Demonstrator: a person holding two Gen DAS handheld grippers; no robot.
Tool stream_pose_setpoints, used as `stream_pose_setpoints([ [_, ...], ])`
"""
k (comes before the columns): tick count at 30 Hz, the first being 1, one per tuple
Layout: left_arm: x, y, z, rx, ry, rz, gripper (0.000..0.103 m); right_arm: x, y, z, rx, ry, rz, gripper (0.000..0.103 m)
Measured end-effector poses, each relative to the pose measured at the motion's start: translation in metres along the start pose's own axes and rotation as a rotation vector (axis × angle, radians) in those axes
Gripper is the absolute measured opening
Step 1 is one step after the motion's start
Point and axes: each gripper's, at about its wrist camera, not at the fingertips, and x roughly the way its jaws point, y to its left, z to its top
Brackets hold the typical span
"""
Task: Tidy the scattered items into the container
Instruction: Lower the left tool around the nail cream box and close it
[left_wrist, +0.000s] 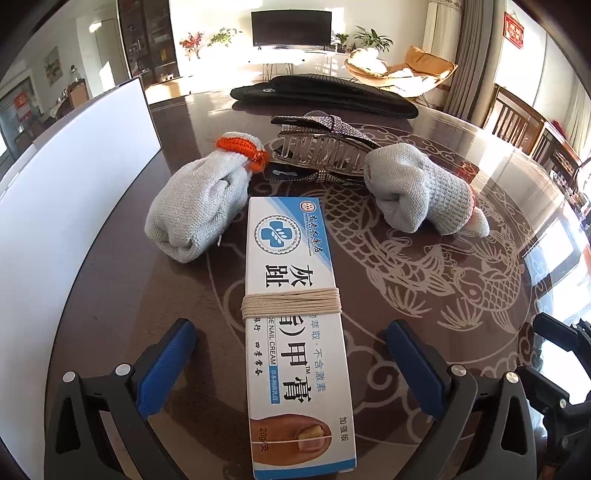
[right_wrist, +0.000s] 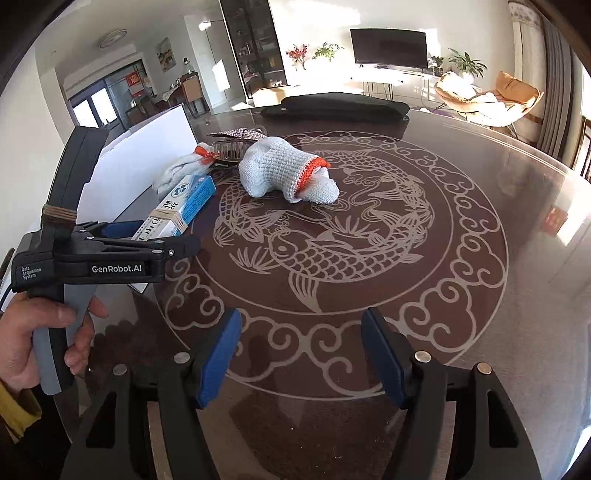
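The left tongs (left_wrist: 288, 354) are spread wide, either side of the cream box (left_wrist: 291, 314) in the lower middle of the left wrist view, no contact being seen. Two rolled gloves (left_wrist: 199, 206) and a hair clip (left_wrist: 325, 147) are seen beyond it, the white container (left_wrist: 74, 177) at far left. The right tongs (right_wrist: 301, 354) are spread over bare table (right_wrist: 498, 295), nothing pinched.
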Motion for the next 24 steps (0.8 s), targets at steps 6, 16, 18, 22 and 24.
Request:
stream_pose_setpoints([
  [6,-0.0021,-0.0012,-0.0019,-0.011,-0.011,0.008,0.103,-0.0004,0.0049,-0.0024,-0.041,0.012,-0.050,0.069],
  [16,-0.0025,-0.0011,0.0001,-0.011,-0.010,0.006,0.103,-0.0028,-0.0004,-0.0020,-0.012,0.002,-0.014,0.069],
  [18,-0.0025,-0.0011,0.0001,-0.011,-0.010,0.007,0.103,-0.0026,0.0015,-0.0022,-0.020,0.005,-0.024,0.069],
  [22,-0.0026,-0.0011,0.0001,-0.011,-0.010,0.007,0.103,-0.0026,0.0030,-0.0026,-0.027,0.007,-0.033,0.069],
  [24,-0.0026,-0.0012,0.0001,-0.011,-0.010,0.007,0.103,-0.0026,0.0031,-0.0026,-0.027,0.007,-0.033,0.069],
])
